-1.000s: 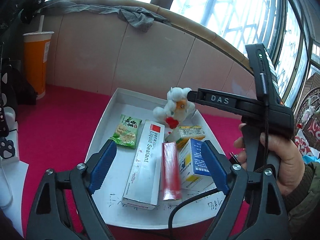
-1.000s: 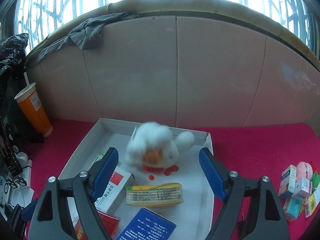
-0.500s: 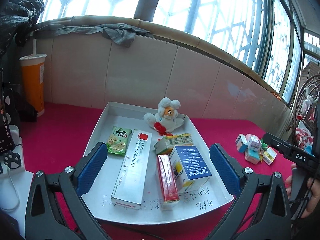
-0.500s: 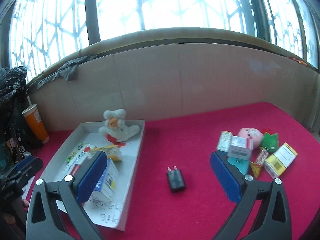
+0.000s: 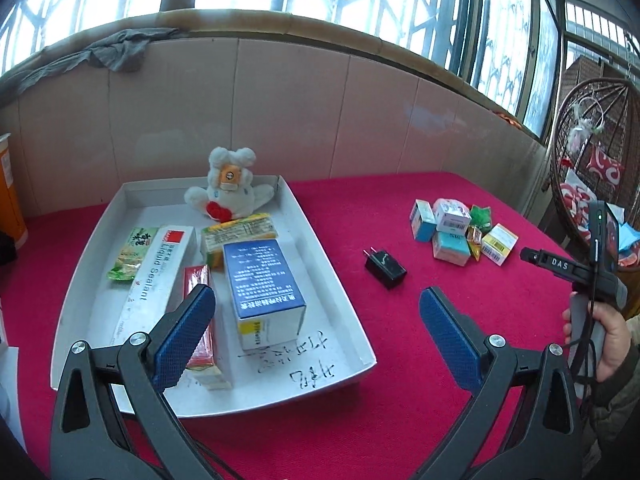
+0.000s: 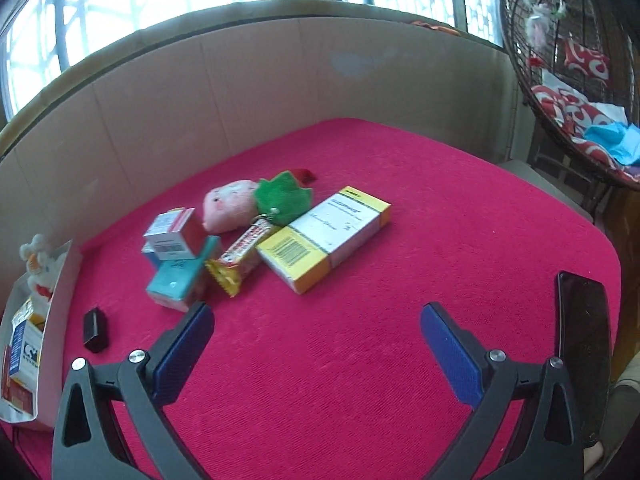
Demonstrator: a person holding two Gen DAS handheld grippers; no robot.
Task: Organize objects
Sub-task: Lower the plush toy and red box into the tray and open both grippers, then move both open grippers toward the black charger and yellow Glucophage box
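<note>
A white tray [image 5: 340, 292] holds a white plush [image 5: 230, 196], a green packet [image 5: 132, 256], a long sealant box [image 5: 152, 288], a red box [image 5: 200, 344], a yellow box [image 5: 238, 232] and a blue box [image 5: 260, 280]. My left gripper [image 5: 314, 300] hovers open over the tray's right front corner, nothing between its pads. My right gripper [image 6: 316, 312] hangs open and empty above the red cloth, just short of a loose pile: a yellow-white box [image 6: 324, 236], candy bar [image 6: 242, 254], teal box [image 6: 180, 280], pink plush [image 6: 230, 210] and green plush [image 6: 282, 198]. A black charger plug [image 5: 384, 268] lies between tray and pile.
A beige panel wall [image 5: 360, 120] backs the red table. An orange cup [image 5: 8, 200] stands far left. A dark phone [image 6: 584, 360] lies at the table's right edge, and a wicker hanging chair [image 6: 580, 80] stands beyond. A person's hand [image 5: 608, 336] grips the right tool's handle.
My right gripper opened around the white plush, left it in the tray and swung right to the loose pile. My left gripper opened wider and shifted right along the tray.
</note>
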